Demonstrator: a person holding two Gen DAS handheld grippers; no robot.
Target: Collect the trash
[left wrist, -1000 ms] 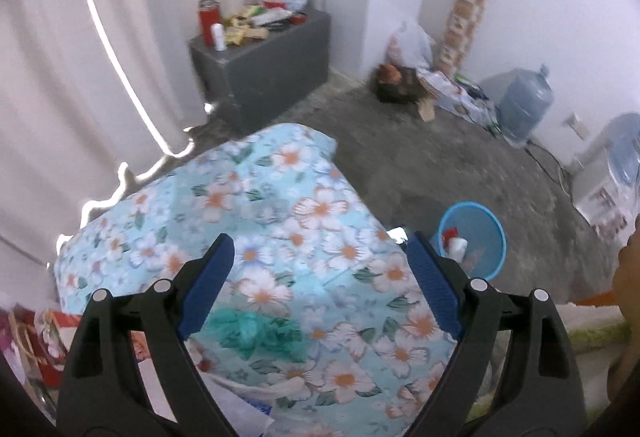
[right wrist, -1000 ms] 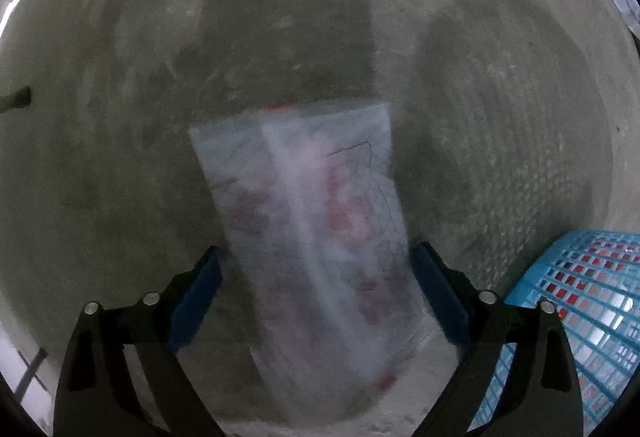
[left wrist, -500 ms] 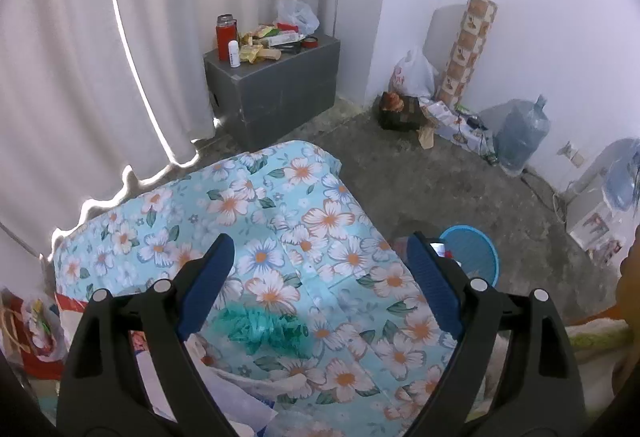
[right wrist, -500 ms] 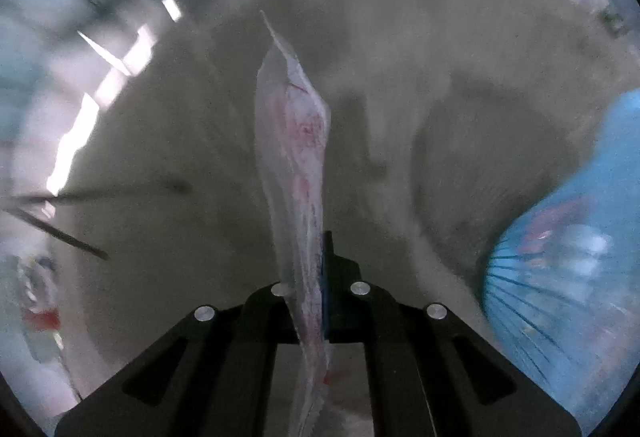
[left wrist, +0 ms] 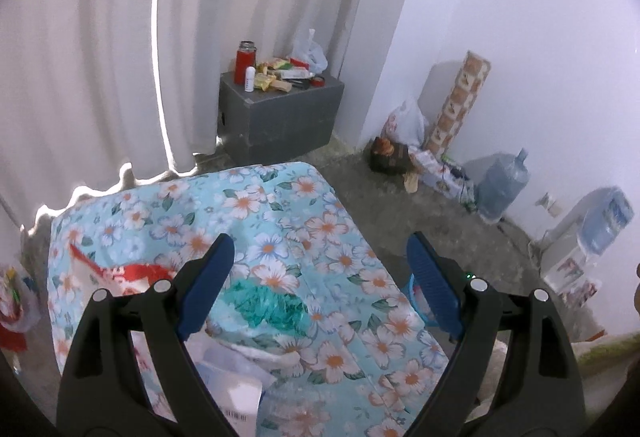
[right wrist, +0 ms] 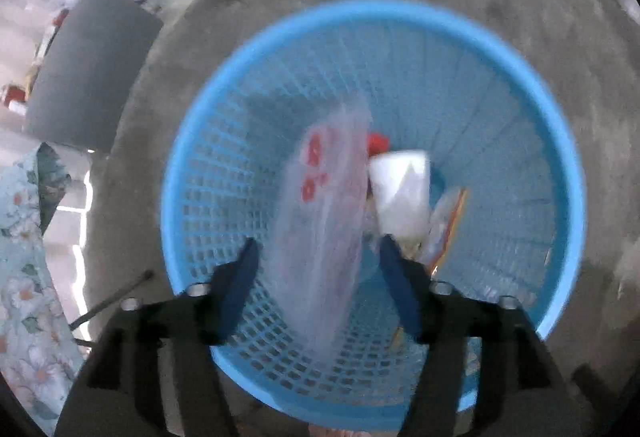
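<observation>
In the right wrist view my right gripper hangs over a blue mesh basket. Its jaws are opening, and a clear plastic bag with red print hangs loose between them, apart from both pads. A white bottle with a red cap and a coloured wrapper lie in the basket. My left gripper is open and holds nothing above a floral bed cover. On that cover lie a green wrapper, a red-and-white bag and white paper.
A grey cabinet with a red flask and small items stands by the white curtain. Bags and boxes sit along the wall, then a water jug and a dispenser. The floor is bare concrete.
My right gripper shut on the clear bag on the floor, lifted it, swung over the blue basket and opened again. My left gripper drew back, bringing more of the bed into view.
</observation>
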